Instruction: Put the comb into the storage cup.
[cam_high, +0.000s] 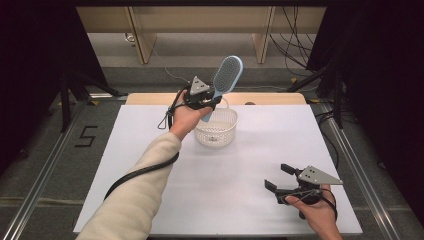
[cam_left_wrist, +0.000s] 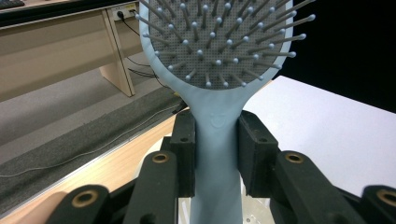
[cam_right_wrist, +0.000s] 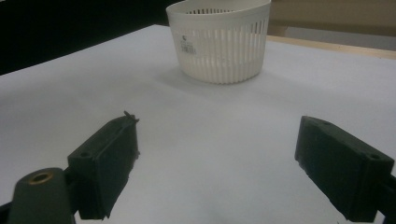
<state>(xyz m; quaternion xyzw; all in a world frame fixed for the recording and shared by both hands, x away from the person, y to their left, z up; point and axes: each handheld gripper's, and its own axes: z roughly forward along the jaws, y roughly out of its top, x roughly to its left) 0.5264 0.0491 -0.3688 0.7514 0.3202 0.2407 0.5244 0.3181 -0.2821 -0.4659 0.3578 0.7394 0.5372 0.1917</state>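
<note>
Here the left tool (cam_left_wrist: 215, 154) clamps the hairbrush (cam_left_wrist: 219, 70) handle, its head upright above; right tool (cam_right_wrist: 224, 163) gapes.

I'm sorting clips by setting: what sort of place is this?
Probably a lab or recording workspace, not a home: a white-topped table on a metal frame, black curtains at the sides, loose cables on the floor and plain wooden desks behind.

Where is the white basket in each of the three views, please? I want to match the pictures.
High view: the white basket stands on the far middle of the white table, just below the left gripper.
Left gripper view: I cannot identify it; the blue hairbrush and jaws cover the bottom.
Right gripper view: top centre.
Shared landmark: the white table.
</note>
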